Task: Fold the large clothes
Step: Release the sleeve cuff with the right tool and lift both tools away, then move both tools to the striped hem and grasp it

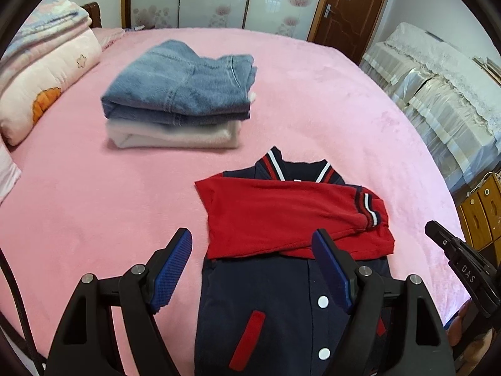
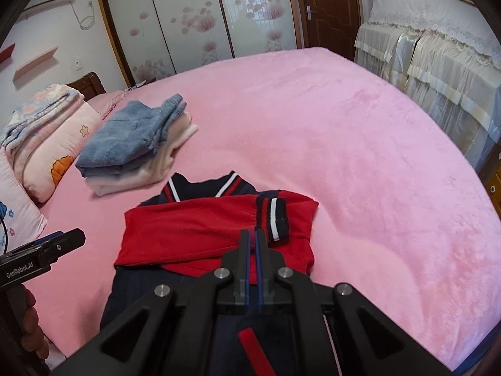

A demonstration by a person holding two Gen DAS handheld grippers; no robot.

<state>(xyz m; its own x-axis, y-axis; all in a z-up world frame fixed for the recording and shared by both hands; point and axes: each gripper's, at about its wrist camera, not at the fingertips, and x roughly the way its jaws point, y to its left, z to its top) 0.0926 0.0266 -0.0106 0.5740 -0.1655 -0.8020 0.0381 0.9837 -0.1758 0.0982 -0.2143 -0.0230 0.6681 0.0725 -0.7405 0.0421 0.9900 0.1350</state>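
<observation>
pink bed (image 1: 313, 94) | quilts (image 1: 47, 72) | wardrobe (image 2: 188, 15) | door (image 1: 350, 9)

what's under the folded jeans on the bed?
The jeans sit on a folded white garment, which rests on the pink bed cover. Only its edges show; what kind of garment it is, and whether anything lies between the layers, is covered.

The jacket (image 1: 281, 250) lies flat on the bed (image 1: 344, 109), both sleeves (image 1: 291, 216) folded across its chest, collar pointing away. Beyond the jacket and to its left sits a stack of folded clothes (image 1: 178, 97), well apart from it. Further left of the jacket, at the bed's edge, lies rolled bedding (image 1: 47, 78). Right of the jacket, beside the bed, stands draped furniture (image 1: 438, 94).
</observation>
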